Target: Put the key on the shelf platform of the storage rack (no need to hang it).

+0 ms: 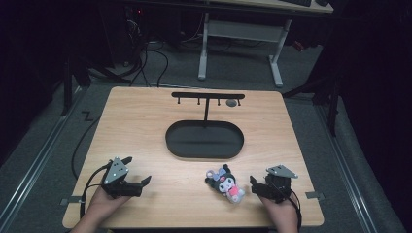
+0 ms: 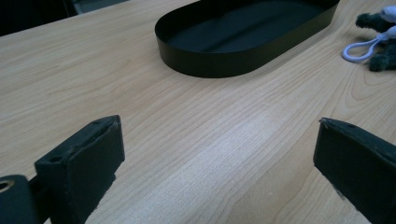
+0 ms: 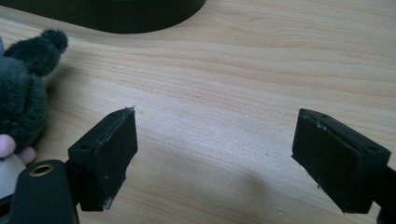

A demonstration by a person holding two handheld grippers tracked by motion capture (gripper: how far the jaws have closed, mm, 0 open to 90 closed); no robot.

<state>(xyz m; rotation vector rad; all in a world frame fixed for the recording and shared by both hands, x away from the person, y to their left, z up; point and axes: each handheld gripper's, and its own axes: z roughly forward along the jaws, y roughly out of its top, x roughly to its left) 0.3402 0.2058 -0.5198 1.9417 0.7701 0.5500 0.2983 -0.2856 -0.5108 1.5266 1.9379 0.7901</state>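
both of my hands rest at the near edge of the wooden desk [image 1: 145, 126]. left gripper [image 1: 137, 171] sits near the left corner, fingers [image 2: 88, 163] spread wide over bare wood, nothing between them. right gripper [image 1: 253, 185] sits near the right corner, fingers [image 3: 109, 149] likewise wide apart and holding nothing. plush toy [image 1: 226, 182], dark-furred with a pink body and a white loop, lies on the desk just left of my right gripper, apart from its fingers. black oval tray [image 1: 170, 141] stands at the middle of the desk, beyond both grippers. black hook stand [image 1: 206, 104] rises from the tray's far side.
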